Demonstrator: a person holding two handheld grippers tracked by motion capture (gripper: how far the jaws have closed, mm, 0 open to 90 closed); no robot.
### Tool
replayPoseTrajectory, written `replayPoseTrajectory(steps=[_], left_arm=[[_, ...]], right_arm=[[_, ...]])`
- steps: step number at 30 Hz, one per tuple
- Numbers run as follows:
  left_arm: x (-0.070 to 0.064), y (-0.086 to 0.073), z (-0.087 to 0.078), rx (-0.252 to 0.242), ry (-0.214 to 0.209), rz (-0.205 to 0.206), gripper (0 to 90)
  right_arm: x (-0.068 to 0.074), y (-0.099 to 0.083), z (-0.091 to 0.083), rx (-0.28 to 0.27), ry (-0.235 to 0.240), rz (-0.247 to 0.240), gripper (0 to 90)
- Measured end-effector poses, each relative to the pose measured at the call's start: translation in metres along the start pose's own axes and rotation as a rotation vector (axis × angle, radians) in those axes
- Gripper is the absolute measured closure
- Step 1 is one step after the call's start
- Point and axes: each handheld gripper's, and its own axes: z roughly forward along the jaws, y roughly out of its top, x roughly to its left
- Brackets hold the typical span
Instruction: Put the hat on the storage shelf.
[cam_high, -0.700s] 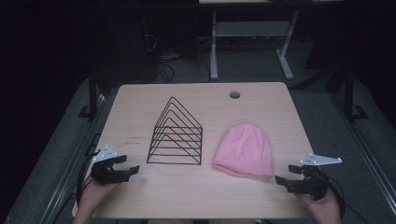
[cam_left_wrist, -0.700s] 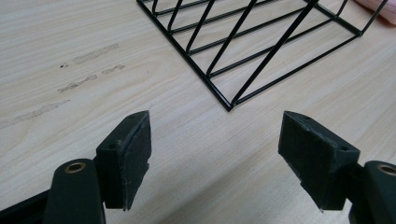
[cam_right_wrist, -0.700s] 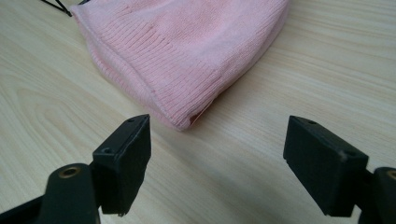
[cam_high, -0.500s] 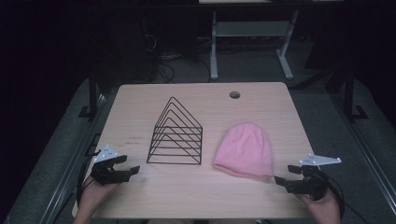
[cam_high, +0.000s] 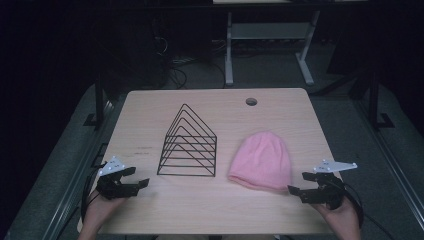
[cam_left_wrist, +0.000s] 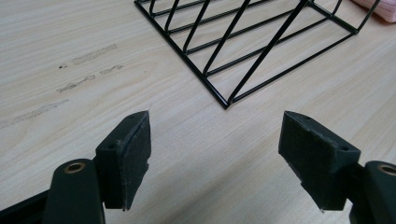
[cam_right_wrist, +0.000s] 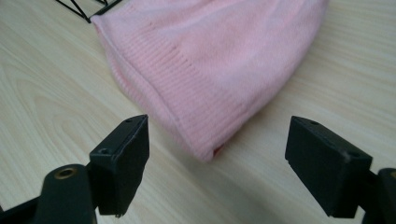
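While both grippers rest near the front edge of the wooden surface (cam_high: 220, 205), nothing is held: the left gripper (cam_high: 134, 178) has its fingers (cam_left_wrist: 126, 156) spread wide with only bare wood between them, and the right gripper (cam_high: 299, 186) is just as wide open, its fingers (cam_right_wrist: 122, 161) framing the near corner of the pink beanie (cam_high: 262, 161).

That beanie lies flat on the right half of the surface, brim toward the person, just beside the black wire rack (cam_high: 189, 143), which stands upright at the middle. In the right gripper view the ribbed brim (cam_right_wrist: 187, 88) points straight at the gap between the fingers, close but apart from them.

The step in hand looks like a first reach for the hat with the right gripper. To do it well, I would come in low along the wood and slide one finger under the brim's edge, so that the pinch takes both knit layers (a grab from above would likely catch only the top one and let the hat sag open). Close on the thick ribbed band rather than the thin crown. The left gripper, facing the rack's near corner (cam_left_wrist: 226, 103), seems placed to steady the wire if the hat goes onto it.
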Motion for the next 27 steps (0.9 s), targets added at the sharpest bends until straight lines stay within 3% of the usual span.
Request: replayPoseTrajectory(steps=[5, 14, 27], left_arm=[[0.001, -0.001, 0.000, 0.003, 0.002, -0.001, 25.1], [0.000, -0.001, 0.001, -0.002, 0.001, -0.003, 24.5], [-0.001, -0.001, 0.003, -0.004, -0.003, -0.008, 24.5]], right_arm=[[0.003, 0.010, -0.001, -0.021, -0.008, -0.041, 21.2], [-0.002, 0.030, -0.006, -0.016, -0.009, -0.065, 21.3], [-0.017, 0.054, -0.004, 0.028, 0.006, -0.040, 20.8]])
